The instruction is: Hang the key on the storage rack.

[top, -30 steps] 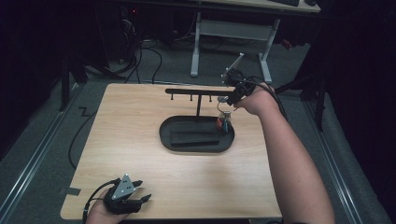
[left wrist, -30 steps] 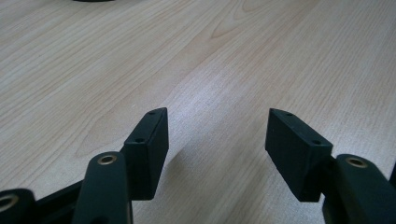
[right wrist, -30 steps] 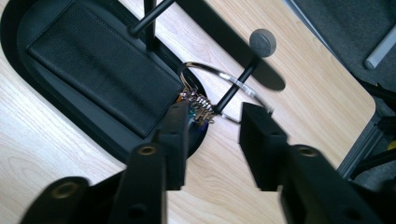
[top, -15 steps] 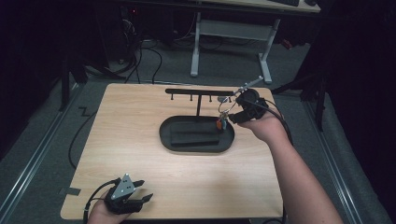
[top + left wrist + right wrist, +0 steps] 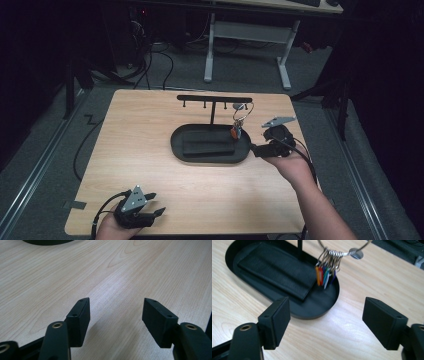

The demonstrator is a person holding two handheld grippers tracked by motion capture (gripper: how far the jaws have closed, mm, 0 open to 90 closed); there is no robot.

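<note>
Keys [image 5: 325,275] on big ring [image 5: 242,113], hung from rack's [image 5: 215,99] right end over tray [image 5: 176,145], mid-surface. Light, rigid, jangly; best pinched at the ring. Right gripper [image 5: 256,149] beside tray, wide open, empty; left gripper [image 5: 150,216] at near edge, likewise.

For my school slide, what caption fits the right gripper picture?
Open right gripper faces colourful keys hanging on a ring above the black tray holding a wallet.

High view looks down on the table [image 5: 150,150]; both gripper views skim it close, sharing the tray [image 5: 322,310].
</note>
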